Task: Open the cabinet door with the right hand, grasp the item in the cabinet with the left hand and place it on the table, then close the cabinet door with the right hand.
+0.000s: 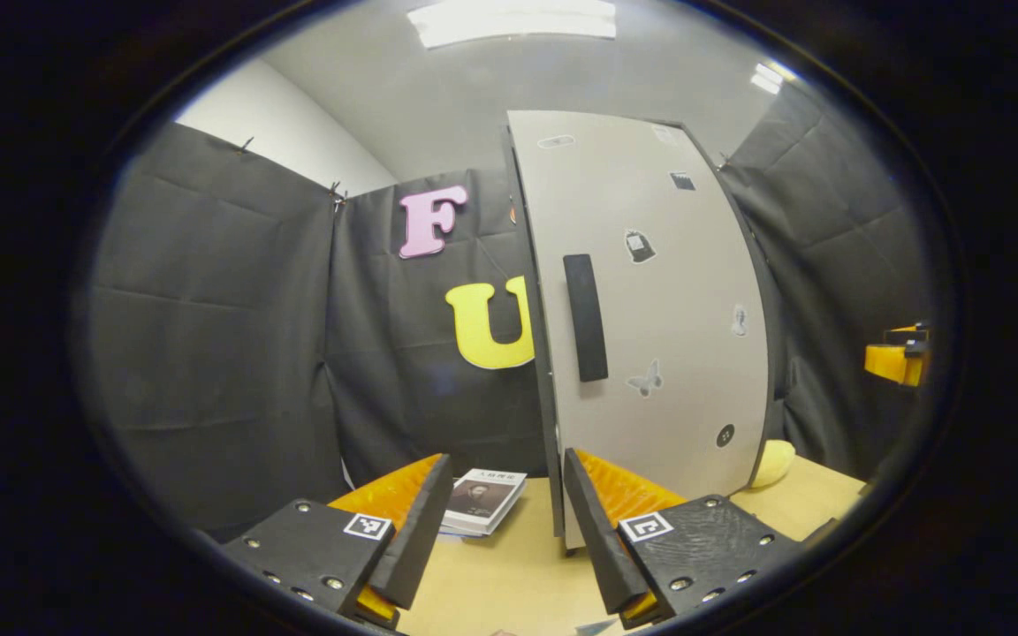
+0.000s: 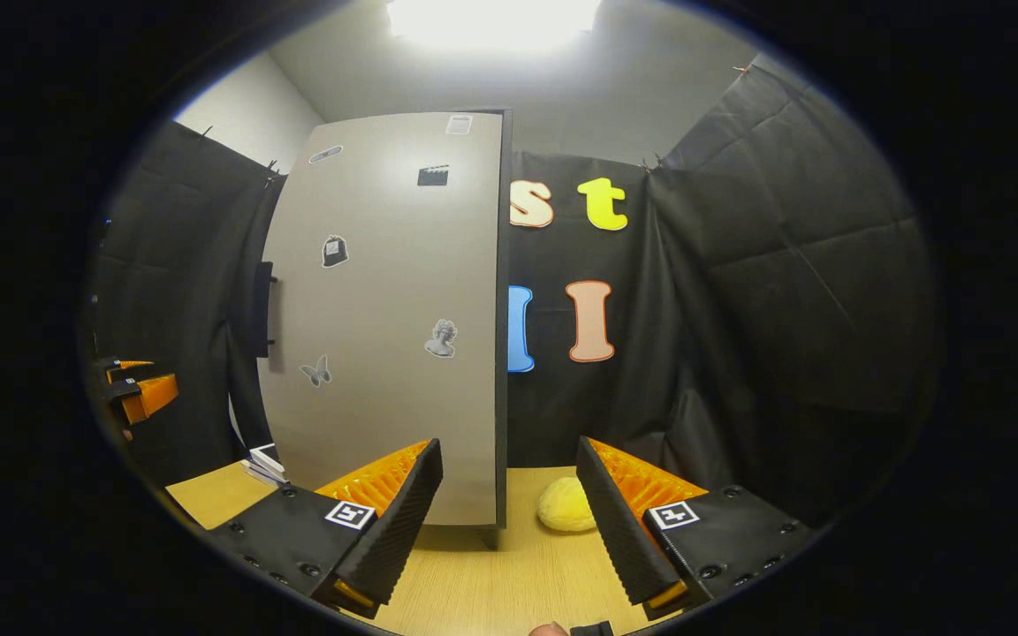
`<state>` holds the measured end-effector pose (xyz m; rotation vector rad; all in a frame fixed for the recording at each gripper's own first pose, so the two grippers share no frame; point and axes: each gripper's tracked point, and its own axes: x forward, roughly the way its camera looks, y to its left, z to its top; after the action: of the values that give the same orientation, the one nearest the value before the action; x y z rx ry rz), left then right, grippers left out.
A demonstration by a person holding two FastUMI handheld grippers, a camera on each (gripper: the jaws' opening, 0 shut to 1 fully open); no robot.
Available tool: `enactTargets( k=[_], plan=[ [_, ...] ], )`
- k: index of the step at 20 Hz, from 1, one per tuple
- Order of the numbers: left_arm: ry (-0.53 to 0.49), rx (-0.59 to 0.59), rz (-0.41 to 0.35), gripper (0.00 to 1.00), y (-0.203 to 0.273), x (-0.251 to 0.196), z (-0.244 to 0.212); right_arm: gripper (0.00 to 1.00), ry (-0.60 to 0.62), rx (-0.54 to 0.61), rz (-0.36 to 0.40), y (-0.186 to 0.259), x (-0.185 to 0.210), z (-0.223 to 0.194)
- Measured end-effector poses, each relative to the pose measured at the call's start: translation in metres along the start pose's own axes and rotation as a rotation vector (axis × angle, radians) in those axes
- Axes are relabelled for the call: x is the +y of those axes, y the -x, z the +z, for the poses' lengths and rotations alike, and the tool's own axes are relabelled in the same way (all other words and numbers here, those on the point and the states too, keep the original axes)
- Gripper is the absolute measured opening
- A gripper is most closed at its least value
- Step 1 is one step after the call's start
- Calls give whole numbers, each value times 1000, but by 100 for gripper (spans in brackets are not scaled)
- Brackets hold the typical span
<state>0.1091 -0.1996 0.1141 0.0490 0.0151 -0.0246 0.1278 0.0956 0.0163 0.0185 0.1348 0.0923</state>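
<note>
The cabinet door (image 1: 650, 318) stands shut, upright on the counter (image 1: 509, 574), its black handle (image 1: 586, 318) running vertically near the door's left edge. Opening looks not yet begun; next, the right claw (image 2: 509, 495), jaws apart and empty, must reach that handle. The left claw (image 1: 509, 503) waits open, empty.

Both grippers' fingers (image 1: 407, 530) are wedge-shaped, ridged inside, on screw-studded mounts bearing square tag markers.
</note>
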Motion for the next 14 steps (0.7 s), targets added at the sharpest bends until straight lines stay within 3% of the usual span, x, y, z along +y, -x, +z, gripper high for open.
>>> enactTargets(
  k=[14],
  plan=[
    [-2,-4,-1,81,-5,2,1,96,20,-9,-12,-2,1,8]
  ],
)
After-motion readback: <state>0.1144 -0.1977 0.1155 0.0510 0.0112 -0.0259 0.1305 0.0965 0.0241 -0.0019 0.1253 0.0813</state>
